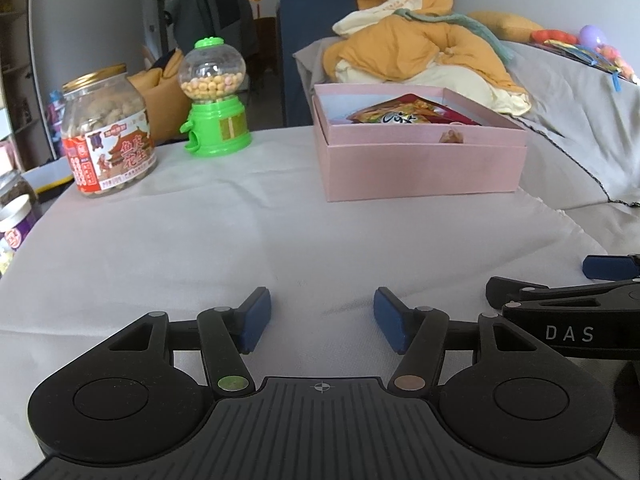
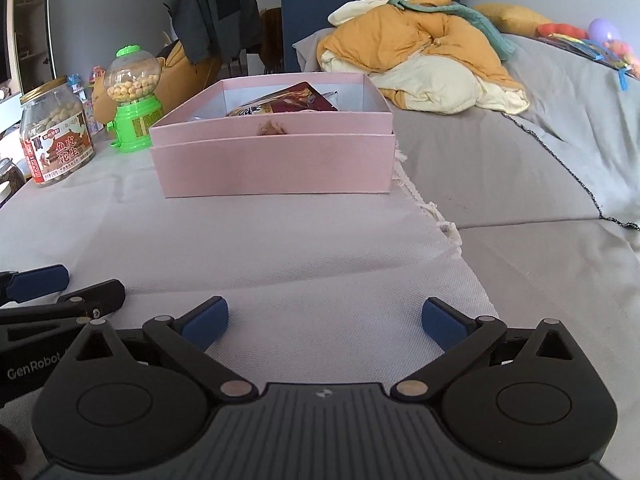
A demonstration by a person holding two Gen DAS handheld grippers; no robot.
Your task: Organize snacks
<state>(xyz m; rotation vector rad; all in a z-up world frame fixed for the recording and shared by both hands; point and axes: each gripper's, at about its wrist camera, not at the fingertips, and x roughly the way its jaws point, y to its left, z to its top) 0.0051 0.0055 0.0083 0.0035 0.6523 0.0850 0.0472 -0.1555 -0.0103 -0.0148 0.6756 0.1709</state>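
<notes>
One pink box [image 1: 424, 168] sits on the white cloth [image 1: 224, 240], and at least two snack packets [image 1: 404, 114] show inside it, though how many lie beneath cannot be told. Left of the box stand one green candy dispenser [image 1: 214, 98] and, further left, one gold-lidded jar of coated peanuts [image 1: 106, 132]; parts of two more jars [image 1: 16, 216] show at the edge beyond it. Two grippers, the left gripper [image 1: 322, 320] and the right gripper [image 2: 324, 322], hover nearer than the box.
</notes>
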